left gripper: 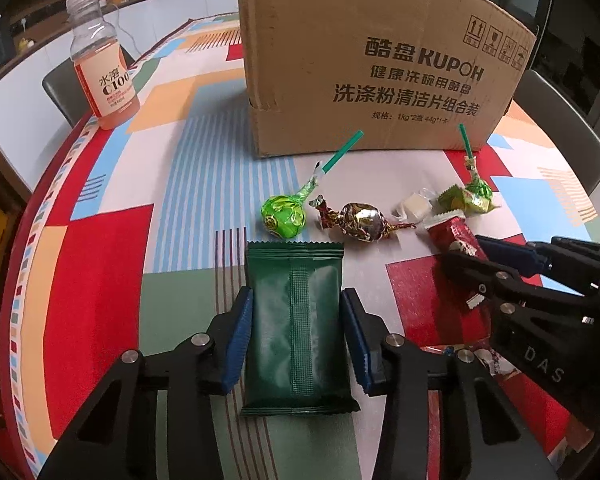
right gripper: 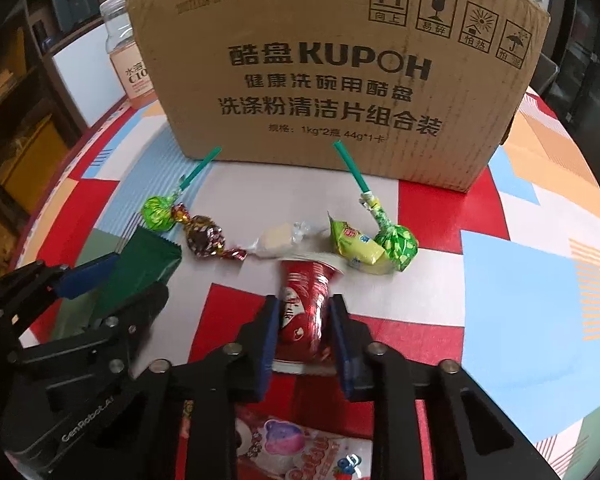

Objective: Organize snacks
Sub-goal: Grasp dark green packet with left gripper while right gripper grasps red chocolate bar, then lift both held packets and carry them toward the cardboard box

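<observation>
My left gripper (left gripper: 296, 312) is shut on a dark green snack packet (left gripper: 296, 332), its blue pads pressed on both long sides. My right gripper (right gripper: 303, 320) is shut on a red snack packet (right gripper: 302, 312); it also shows in the left wrist view (left gripper: 456, 246). On the table lie a green lollipop (left gripper: 284, 218), a brown-gold wrapped candy (left gripper: 362, 222), a white candy (left gripper: 414, 204), a yellow-green packet (right gripper: 354, 246) and a second green lollipop (right gripper: 396, 246). The cardboard box (left gripper: 372, 60) stands just behind them.
A pink drink bottle (left gripper: 104, 68) stands at the table's far left edge. A pink-white snack bag (right gripper: 300, 448) lies under my right gripper. The table has a colourful patterned cloth (left gripper: 112, 248). Chairs stand around the table.
</observation>
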`<act>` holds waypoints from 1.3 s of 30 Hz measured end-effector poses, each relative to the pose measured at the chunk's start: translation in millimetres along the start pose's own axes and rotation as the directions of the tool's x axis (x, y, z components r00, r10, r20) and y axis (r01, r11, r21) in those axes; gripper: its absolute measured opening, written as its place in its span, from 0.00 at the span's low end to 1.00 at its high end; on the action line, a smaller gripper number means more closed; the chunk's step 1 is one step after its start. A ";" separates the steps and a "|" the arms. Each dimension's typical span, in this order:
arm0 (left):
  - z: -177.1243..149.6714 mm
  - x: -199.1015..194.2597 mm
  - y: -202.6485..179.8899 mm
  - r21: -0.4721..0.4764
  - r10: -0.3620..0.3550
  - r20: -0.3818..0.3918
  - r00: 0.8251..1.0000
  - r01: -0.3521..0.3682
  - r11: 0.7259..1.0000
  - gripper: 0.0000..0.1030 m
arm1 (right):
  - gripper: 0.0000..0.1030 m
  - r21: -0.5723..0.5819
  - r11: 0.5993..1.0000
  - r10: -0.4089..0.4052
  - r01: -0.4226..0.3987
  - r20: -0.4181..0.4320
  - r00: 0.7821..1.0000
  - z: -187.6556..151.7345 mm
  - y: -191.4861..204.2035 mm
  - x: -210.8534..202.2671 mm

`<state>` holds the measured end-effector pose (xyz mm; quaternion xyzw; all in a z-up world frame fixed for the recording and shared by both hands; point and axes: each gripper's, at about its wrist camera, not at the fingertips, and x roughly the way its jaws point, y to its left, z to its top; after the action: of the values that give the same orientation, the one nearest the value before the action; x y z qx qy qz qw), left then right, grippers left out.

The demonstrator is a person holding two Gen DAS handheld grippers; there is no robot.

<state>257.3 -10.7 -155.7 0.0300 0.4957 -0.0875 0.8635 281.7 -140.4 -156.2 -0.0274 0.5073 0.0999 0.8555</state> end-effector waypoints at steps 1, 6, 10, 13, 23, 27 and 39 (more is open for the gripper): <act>-0.5 -1.3 0.7 -0.006 -0.007 -0.002 1.000 0.007 1.000 0.42 | 0.24 0.005 1.000 0.010 -0.010 -0.003 1.000 -0.3 0.1 -0.5; -4.0 -15.5 2.0 -0.016 -0.016 0.014 1.000 0.016 1.000 0.42 | 0.23 0.016 0.999 0.045 -0.045 0.007 0.999 -2.3 5.6 -7.7; -3.6 -31.9 1.3 -0.013 -0.013 0.049 0.999 0.014 1.000 0.42 | 0.13 0.017 0.998 0.065 -0.066 0.036 0.997 -4.2 3.4 -23.6; -2.6 -37.9 -0.8 -0.009 -0.007 0.063 0.998 0.008 1.000 0.42 | 0.13 0.003 0.998 0.068 -0.068 0.051 0.996 -3.8 6.8 -30.0; -8.6 -35.3 -4.5 -0.004 -0.012 0.042 0.999 0.012 1.000 0.42 | 0.24 0.023 0.996 0.088 -0.088 0.022 0.996 -6.1 5.6 -17.7; -8.7 -34.9 -4.8 -0.002 -0.011 0.041 0.999 0.011 1.000 0.42 | 0.24 0.017 0.997 0.075 -0.075 -0.019 0.997 -6.8 8.8 -2.5; -4.0 -45.8 -6.0 -0.001 -0.018 0.075 0.997 0.018 1.000 0.42 | 0.22 -0.013 0.997 0.072 -0.071 0.032 0.997 -6.0 11.5 -15.1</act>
<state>230.2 -10.5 -118.1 0.0218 0.4634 -0.0961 0.8806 267.2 -132.2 -145.3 -0.0127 0.4932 0.1340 0.8594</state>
